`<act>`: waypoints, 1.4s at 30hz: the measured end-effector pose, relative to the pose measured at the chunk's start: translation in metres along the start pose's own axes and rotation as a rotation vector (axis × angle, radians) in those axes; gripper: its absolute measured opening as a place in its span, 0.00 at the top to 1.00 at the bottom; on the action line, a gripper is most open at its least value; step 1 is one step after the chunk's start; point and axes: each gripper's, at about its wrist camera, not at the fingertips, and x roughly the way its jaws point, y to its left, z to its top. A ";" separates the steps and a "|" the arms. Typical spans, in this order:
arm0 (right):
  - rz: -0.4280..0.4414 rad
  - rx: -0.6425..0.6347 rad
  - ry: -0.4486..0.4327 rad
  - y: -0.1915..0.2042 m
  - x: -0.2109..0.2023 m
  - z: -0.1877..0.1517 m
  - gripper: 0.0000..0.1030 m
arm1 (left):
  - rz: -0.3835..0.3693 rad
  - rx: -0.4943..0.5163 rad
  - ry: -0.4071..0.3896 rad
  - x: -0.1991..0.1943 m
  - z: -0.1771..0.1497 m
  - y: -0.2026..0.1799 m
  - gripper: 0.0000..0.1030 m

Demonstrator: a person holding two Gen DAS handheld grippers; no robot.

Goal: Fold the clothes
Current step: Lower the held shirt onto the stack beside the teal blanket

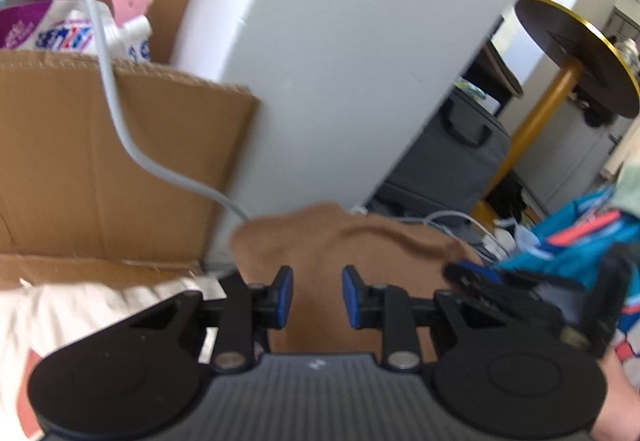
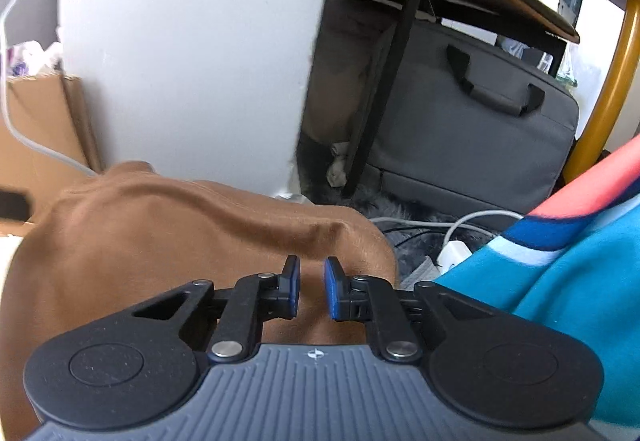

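Brown cloth (image 1: 360,253) is seen spread under both grippers, a raised crease running across it from left to right. In the left wrist view, the left gripper (image 1: 317,297) is held above the cloth with its blue-padded jaws set moderately apart, and nothing is gripped between them. Just to its right, the right gripper (image 1: 472,279) is seen blurred at the edge of the brown cloth, carried by a person's hand (image 1: 616,397) beside a teal, blue and red patterned fabric (image 1: 576,241); from this view it cannot be told whether cloth is pinched there.

In the right wrist view, the right gripper (image 2: 312,289) is shown with its jaws narrowed to a small gap, brown cloth (image 2: 160,241) visible through the gap and below the pads. Whether any fabric is actually caught between them cannot be told. The teal patterned fabric (image 2: 560,281) is seen close at the right side.

Behind the cloth, a large white panel (image 1: 340,61) is stood upright. To its left, a cardboard box (image 1: 120,161) is placed, with a white cable (image 1: 106,81) draped over its front. To the right of the panel, a grey bag (image 2: 480,129) with black handles is set on the floor beneath a dark desk, next to a yellow table leg (image 2: 608,81). A white charger (image 2: 454,253) and its cables are laid on a dark furry rug near the cloth's right edge.
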 end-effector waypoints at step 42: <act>-0.046 0.125 0.062 -0.037 -0.061 -0.116 0.79 | 0.102 -0.016 0.074 -0.017 -0.071 -0.014 0.83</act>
